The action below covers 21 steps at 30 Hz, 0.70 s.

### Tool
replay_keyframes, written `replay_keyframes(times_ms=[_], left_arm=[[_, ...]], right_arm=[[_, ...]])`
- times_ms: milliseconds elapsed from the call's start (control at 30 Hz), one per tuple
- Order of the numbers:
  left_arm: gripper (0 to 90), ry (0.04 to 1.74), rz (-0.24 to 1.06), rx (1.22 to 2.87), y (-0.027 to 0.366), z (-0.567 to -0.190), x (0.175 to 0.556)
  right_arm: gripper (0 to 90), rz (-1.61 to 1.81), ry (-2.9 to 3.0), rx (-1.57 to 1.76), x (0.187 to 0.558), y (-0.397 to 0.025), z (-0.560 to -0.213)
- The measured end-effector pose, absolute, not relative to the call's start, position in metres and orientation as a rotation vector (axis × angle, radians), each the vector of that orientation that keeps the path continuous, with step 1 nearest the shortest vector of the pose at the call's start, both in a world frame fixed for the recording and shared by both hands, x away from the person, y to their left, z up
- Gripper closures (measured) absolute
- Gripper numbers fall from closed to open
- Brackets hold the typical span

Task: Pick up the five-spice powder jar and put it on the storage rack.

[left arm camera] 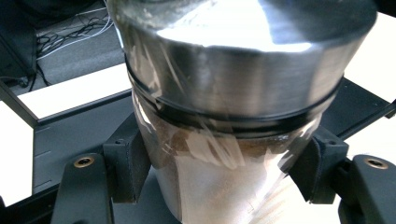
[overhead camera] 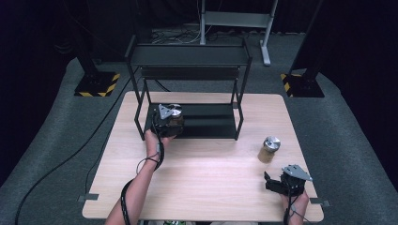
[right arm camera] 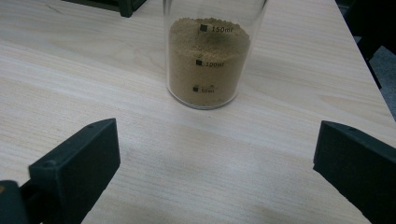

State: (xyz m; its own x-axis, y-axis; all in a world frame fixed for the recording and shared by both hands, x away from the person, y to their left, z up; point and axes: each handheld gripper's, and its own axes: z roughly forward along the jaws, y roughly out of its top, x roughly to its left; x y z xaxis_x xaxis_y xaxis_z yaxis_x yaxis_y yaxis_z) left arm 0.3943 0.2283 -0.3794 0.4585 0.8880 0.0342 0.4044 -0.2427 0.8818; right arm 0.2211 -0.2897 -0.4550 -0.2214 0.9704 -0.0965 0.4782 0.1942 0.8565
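I carry a dark-filled jar (left arm camera: 224,116) clamped in my left gripper (overhead camera: 167,123) over the black rack's (overhead camera: 187,61) bottom shelf, near its left front corner. I should lower it level, then release. My right gripper (overhead camera: 277,183) waits spread open near the tabletop's right front corner, facing the tan-powder jar (right arm camera: 208,60).

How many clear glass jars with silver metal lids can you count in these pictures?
2. One clear glass jar with a silver metal lid is clamped in the left gripper at the black metal shelf. The other jar stands on the wooden table, ahead of the open right gripper.
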Motion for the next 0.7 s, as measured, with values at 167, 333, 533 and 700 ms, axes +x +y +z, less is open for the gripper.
replay_keyframes(times_ms=[167,333,533,700], left_arm=[[30.8,1.098,0.692,1.832,0.229,-0.381,0.397],[30.8,1.105,0.686,1.826,0.228,-0.384,0.4],[30.8,1.112,0.681,1.829,0.228,-0.387,0.404],[30.8,1.121,0.675,1.833,0.227,-0.389,0.409]], right_arm=[[0.0,0.938,1.803,1.359,0.221,-0.29,-0.455],[0.0,0.937,1.801,1.359,0.221,-0.289,-0.455],[0.0,0.937,1.801,1.358,0.221,-0.289,-0.455],[0.0,0.937,1.801,1.358,0.221,-0.289,-0.455]])
